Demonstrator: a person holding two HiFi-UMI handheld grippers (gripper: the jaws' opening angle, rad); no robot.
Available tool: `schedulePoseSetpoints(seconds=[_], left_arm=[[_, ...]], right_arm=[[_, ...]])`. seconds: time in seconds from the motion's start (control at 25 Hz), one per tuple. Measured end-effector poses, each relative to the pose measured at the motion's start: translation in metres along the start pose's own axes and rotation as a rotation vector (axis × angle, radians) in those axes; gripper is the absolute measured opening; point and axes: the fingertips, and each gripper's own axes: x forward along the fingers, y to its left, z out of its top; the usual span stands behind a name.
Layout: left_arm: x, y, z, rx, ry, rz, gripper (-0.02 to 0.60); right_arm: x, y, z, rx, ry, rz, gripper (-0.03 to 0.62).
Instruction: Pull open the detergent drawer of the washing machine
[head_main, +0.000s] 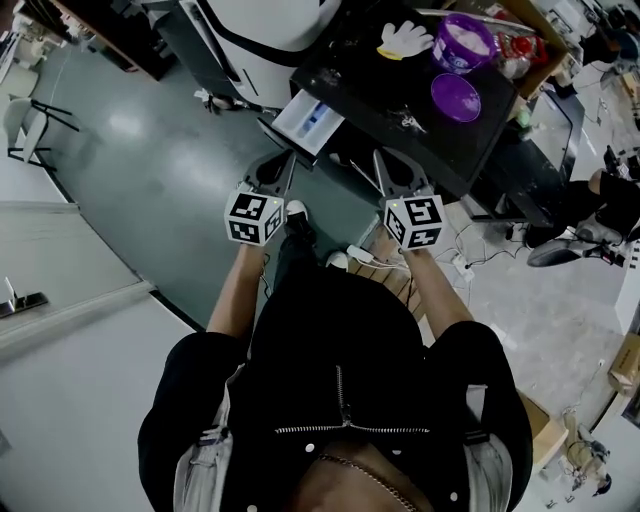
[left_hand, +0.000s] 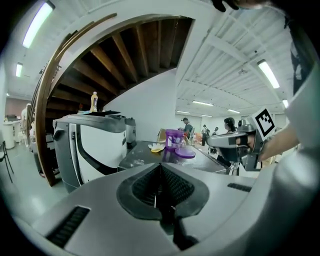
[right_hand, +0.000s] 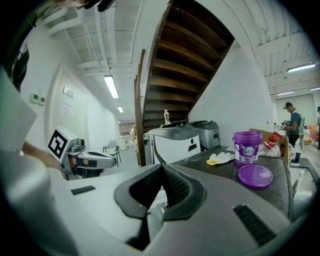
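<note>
Head view: the left gripper (head_main: 286, 165) and right gripper (head_main: 381, 162) hover side by side, just short of the detergent drawer (head_main: 311, 120), which juts from the washing machine's (head_main: 350, 70) near left corner.

Left gripper view: jaws together, nothing between them.

Right gripper view: jaws likewise together and empty.

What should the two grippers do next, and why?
Probably just ease both back and rest. The drawer already seems pulled out, and the left gripper and right gripper both have their fingers shut on nothing, so there looks to be no pulling left to do.
</note>
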Motion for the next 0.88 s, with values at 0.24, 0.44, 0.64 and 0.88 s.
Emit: schedulePoseSetpoints(seconds=[0.24, 0.44, 0.64, 0.88], left_arm=[[-0.012, 0.002, 0.025, 0.022, -0.065, 0.017, 0.021], [-0.016, 0.008, 0.034, 0.025, -0.087, 0.026, 0.021], [-0.014, 0.012, 0.032, 0.023, -0.090, 0.029, 0.021], [-0.010, 0.014, 0.029, 0.022, -0.082, 0.033, 0.021]], right_arm=[[-0.012, 0.000, 0.014, -0.027, -0.061, -0.027, 0.005], [-0.015, 0.002, 0.019, -0.035, -0.077, -0.040, 0.003], [-0.013, 0.001, 0.016, -0.036, -0.070, -0.041, 0.003], [-0.010, -0.001, 0.015, -0.030, -0.066, -0.041, 0.003]])
